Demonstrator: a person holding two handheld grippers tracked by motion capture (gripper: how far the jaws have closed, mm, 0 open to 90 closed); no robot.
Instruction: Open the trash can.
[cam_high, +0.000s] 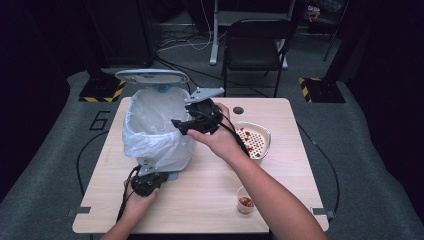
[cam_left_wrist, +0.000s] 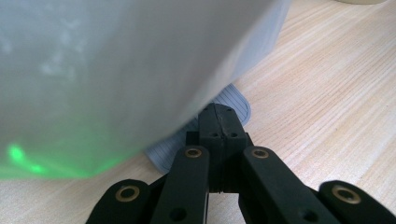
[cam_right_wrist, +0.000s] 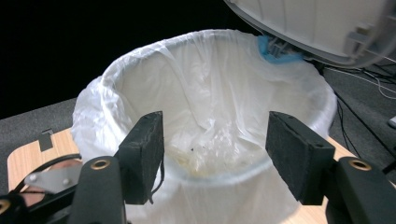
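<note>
Dark room, grey carpet, a black folding chair (cam_high: 252, 45) behind a light wooden table (cam_high: 210, 190). On the table's left half sits a small pedal bin (cam_high: 155, 127) lined with a white plastic bag (cam_right_wrist: 210, 107), its lid (cam_high: 152, 76) flipped up at the back (there's a blue bit at the hinge in the right gripper view).

The right gripper (cam_high: 175, 123) is held up at the bin's right rim, pointing across the opening. In its own view the right gripper (cam_right_wrist: 215, 154) has its jaws spread wide with nothing between them, and the bag's inside sits just past them with some yellowish scraps at the bottom.

The left gripper (cam_high: 150, 175) is down low at the front of the bin. In its view the left gripper (cam_left_wrist: 218, 122) has its jaws pressed together, tips resting on the grey ribbed foot pedal (cam_left_wrist: 233, 105) poking out from under the bin.

To the right of the bin is a white colander bowl (cam_high: 252, 140) with reddish bits in it, just beside the right forearm. Near the front right edge there's a small cup (cam_high: 245, 200) with more red stuff inside.
</note>
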